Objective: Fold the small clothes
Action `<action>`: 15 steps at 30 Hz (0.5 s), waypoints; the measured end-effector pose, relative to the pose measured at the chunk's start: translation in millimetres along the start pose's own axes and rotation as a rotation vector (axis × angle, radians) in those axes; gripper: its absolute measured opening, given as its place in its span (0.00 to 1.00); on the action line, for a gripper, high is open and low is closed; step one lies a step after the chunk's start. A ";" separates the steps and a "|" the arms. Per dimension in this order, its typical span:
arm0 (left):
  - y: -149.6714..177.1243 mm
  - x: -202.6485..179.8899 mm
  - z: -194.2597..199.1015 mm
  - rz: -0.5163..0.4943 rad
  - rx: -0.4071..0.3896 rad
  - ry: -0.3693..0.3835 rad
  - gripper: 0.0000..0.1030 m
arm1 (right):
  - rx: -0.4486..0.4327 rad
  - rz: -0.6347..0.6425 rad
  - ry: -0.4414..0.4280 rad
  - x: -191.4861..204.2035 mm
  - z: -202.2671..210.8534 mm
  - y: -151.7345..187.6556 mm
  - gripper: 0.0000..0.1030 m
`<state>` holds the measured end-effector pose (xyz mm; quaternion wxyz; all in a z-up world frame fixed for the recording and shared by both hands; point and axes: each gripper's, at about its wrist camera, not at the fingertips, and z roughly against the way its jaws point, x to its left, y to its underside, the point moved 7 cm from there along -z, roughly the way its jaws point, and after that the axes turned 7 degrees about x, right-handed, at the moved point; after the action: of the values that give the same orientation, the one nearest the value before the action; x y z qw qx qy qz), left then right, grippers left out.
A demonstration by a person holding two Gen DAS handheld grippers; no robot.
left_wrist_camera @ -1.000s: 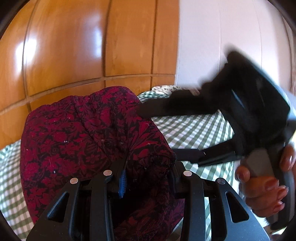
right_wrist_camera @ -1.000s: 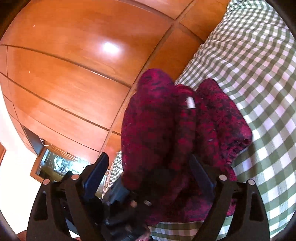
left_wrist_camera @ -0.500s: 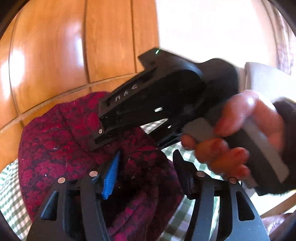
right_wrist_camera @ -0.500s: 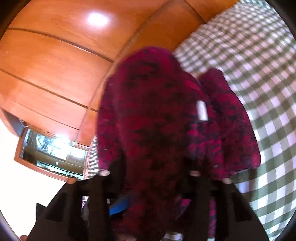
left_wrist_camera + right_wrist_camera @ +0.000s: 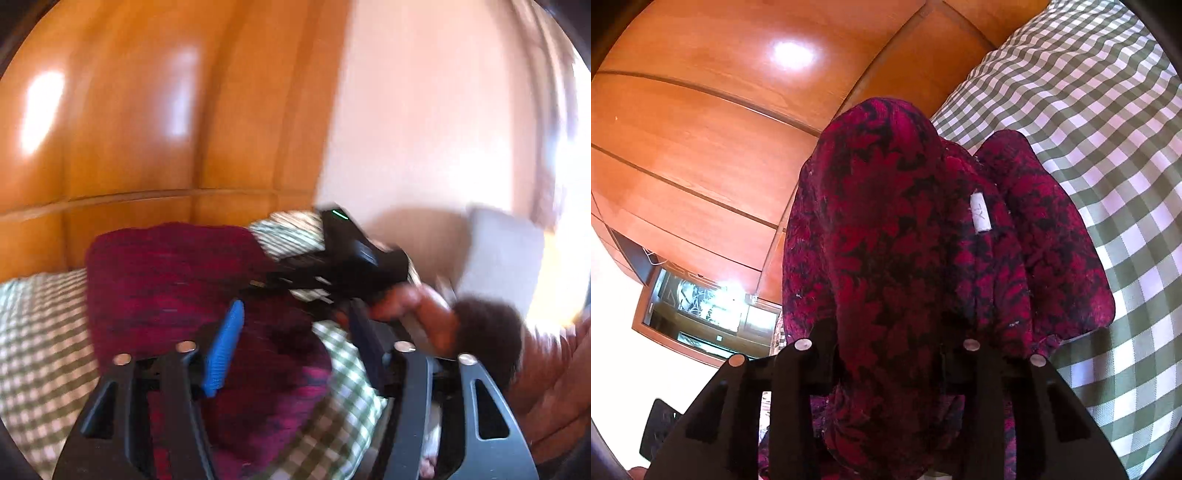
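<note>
A dark red and black patterned garment (image 5: 170, 280) lies bunched on the green checked cloth (image 5: 37, 332). My left gripper (image 5: 295, 332) is open above it, blue pad (image 5: 225, 350) bare, holding nothing. The other gripper (image 5: 343, 258) with the hand on it shows beyond, at the garment's right side. In the right wrist view the garment (image 5: 897, 236) with a white size tag (image 5: 979, 216) fills the space between the fingers of my right gripper (image 5: 886, 354), which is shut on a fold of it and holds it up over the checked cloth (image 5: 1108, 129).
A glossy wooden headboard (image 5: 129, 110) stands behind the bed, also in the right wrist view (image 5: 701, 110). A pale wall (image 5: 424, 110) and a grey cushion (image 5: 502, 254) are at the right. A framed glass panel (image 5: 701, 310) is low at the left.
My left gripper has let go of the garment, opened wide and drawn back. My right gripper closed on the garment and holds it raised.
</note>
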<state>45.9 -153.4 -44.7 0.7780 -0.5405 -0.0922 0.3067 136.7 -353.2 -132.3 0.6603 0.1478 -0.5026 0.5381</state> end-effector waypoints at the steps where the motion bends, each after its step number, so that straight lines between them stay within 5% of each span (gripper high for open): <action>1: -5.1 16.5 3.0 0.043 -0.023 -0.033 0.65 | -0.002 -0.001 -0.001 1.5 1.4 2.8 0.36; 6: 0.2 93.4 16.5 0.315 -0.092 -0.213 0.65 | -0.015 -0.007 -0.005 1.7 2.3 4.5 0.37; 10: 19.2 139.8 11.4 0.434 -0.047 -0.356 0.65 | -0.034 0.004 0.004 5.3 2.0 8.4 0.39; 15: 40.5 149.4 -12.0 0.454 0.062 -0.337 0.66 | -0.046 0.018 0.014 9.7 -0.5 11.9 0.45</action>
<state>155.1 -67.4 -113.9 0.6791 -0.4648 -0.0874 0.5613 125.9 -342.9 -128.7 0.6623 0.1240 -0.5115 0.5332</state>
